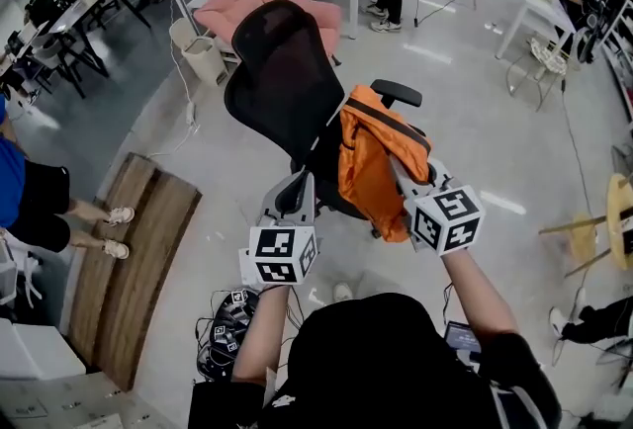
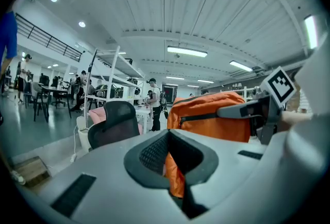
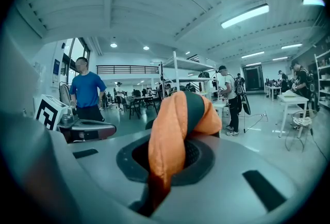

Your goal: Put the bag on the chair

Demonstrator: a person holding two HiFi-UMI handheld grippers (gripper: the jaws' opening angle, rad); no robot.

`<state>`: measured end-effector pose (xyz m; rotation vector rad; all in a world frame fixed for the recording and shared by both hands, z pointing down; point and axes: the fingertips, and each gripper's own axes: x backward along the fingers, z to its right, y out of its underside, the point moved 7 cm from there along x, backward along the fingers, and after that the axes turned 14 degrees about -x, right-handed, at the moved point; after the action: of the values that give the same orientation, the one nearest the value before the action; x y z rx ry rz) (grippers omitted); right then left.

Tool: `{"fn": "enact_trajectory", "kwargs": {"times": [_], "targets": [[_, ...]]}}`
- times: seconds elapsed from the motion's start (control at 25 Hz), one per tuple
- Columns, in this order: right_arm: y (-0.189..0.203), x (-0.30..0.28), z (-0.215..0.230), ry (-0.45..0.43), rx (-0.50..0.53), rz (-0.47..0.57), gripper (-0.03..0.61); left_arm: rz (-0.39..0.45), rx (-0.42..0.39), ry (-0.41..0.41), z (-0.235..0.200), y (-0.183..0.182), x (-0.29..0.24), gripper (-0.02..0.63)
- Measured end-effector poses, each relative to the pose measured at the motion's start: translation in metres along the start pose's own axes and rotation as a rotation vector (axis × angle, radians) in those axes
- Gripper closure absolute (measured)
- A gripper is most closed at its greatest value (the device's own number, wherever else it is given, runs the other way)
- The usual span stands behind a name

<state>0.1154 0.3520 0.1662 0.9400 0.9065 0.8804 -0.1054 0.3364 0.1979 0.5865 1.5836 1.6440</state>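
The orange bag [image 1: 368, 160] is held in the air close against the black chair [image 1: 277, 71], beside its armrest [image 1: 396, 93], and is not yet set on the seat. A fold of its fabric is pinched in the closed left tongs [image 2: 172, 169], and another bunched fold is clamped in the right tongs [image 3: 157, 166]. This two-point hold is judged to keep the limp bag spread and steady for lowering
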Motion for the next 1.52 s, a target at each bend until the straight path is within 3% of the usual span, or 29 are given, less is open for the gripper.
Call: {"fn": "enact_trajectory", "kwargs": {"times": [0.32,0.92,1.52], "targets": [[0.002,-0.037,0.015,-0.015,-0.006,-0.034,0.56,-0.041,-0.015,-0.005,-0.015,0.01,-0.025,0.603],[-0.017,-0.13,0.072,-0.076,-0.02,-0.094,0.56,-0.091,-0.002,-0.012,-0.046,0.015,-0.126,0.602],[-0.013,-0.224,0.141,-0.127,0.006,-0.265,0.56,-0.179,0.108,-0.065,-0.066,0.034,-0.22,0.603]]}}
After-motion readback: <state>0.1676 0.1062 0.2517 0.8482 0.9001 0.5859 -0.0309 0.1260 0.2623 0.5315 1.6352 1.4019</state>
